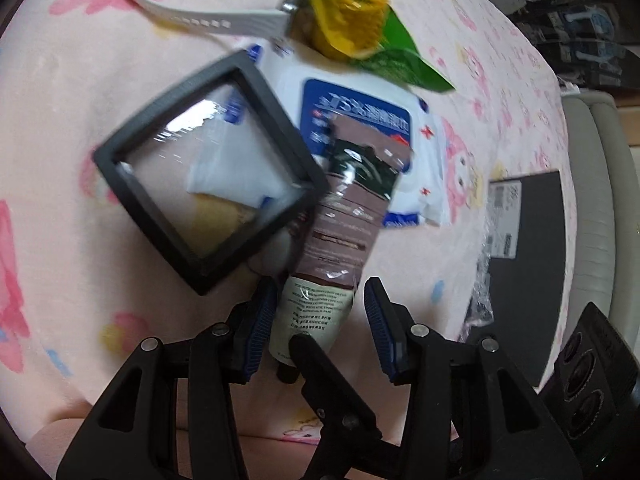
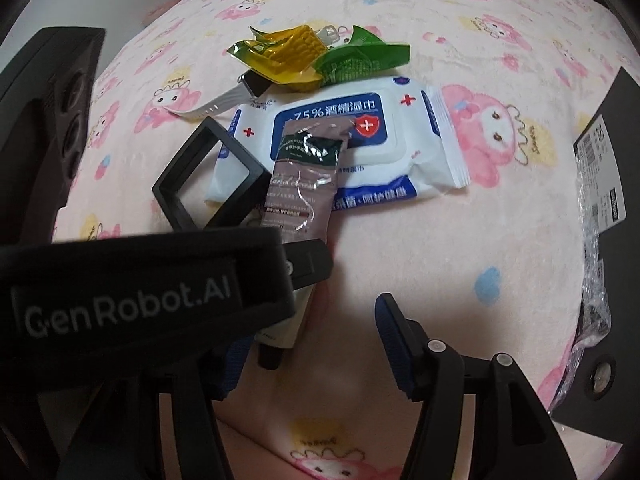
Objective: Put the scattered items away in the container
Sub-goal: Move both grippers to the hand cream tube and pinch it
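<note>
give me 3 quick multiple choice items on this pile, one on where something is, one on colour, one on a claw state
1. The hand cream tube lies partly on:
A the wipes pack
B the corn packet
C the black box

2. The wipes pack label is:
A red
B blue
C green

3. The left claw is:
A shut on the frame
B open around the tube's cap end
C out of view

Answers:
1 A, the tube's top overlaps the pack.
2 B, blue panel on white wrapper.
3 B, the pads stand on either side of the tube, a gap showing on one side.

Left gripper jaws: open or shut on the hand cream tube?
Open. The left gripper straddles the hand cream tube; left wrist view shows a gap beside the right jaw. Left-side contact: cannot tell.
</note>
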A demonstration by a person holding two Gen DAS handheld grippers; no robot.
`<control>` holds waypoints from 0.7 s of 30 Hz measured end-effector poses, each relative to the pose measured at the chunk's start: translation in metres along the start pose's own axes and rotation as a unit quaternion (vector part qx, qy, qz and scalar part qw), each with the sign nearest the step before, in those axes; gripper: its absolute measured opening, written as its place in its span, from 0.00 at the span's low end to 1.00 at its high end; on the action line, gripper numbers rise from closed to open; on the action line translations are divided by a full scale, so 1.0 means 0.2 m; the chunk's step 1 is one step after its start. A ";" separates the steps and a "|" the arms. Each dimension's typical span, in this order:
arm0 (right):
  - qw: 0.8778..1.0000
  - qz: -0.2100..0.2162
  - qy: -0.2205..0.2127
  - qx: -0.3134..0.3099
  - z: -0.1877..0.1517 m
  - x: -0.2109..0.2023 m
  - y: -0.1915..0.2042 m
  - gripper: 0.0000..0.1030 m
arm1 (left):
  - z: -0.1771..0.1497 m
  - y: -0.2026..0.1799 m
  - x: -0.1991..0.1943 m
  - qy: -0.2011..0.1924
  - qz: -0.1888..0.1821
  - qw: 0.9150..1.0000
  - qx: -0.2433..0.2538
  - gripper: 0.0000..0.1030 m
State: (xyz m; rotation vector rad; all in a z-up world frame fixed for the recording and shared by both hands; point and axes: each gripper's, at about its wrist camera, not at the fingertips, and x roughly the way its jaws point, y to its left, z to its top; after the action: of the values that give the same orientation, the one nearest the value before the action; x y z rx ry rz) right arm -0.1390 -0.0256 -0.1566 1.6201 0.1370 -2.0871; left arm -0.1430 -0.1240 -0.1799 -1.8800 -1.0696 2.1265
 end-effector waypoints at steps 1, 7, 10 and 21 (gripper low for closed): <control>1.000 0.001 0.000 0.002 -0.01 -0.01 -0.01 0.55 | 0.00 -0.01 0.01 0.008 -0.009 1.000 0.006 0.45; 0.999 -0.042 -0.007 0.026 -0.08 -0.10 -0.12 0.56 | -0.06 -0.14 0.05 0.038 -0.026 0.996 0.071 0.47; 0.998 -0.050 -0.009 0.032 -0.10 -0.12 -0.16 0.56 | -0.06 -0.15 0.02 0.014 -0.004 0.997 0.073 0.47; 0.998 -0.065 -0.010 0.000 -0.13 -0.09 -0.15 0.54 | 0.02 0.02 -0.13 -0.053 -0.026 0.998 0.005 0.44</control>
State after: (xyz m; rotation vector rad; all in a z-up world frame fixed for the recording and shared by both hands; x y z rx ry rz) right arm -0.1253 0.0160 -0.1540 1.6294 0.2421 -2.1979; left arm -0.1397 -0.1424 -0.1600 -1.7325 -1.1147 2.2196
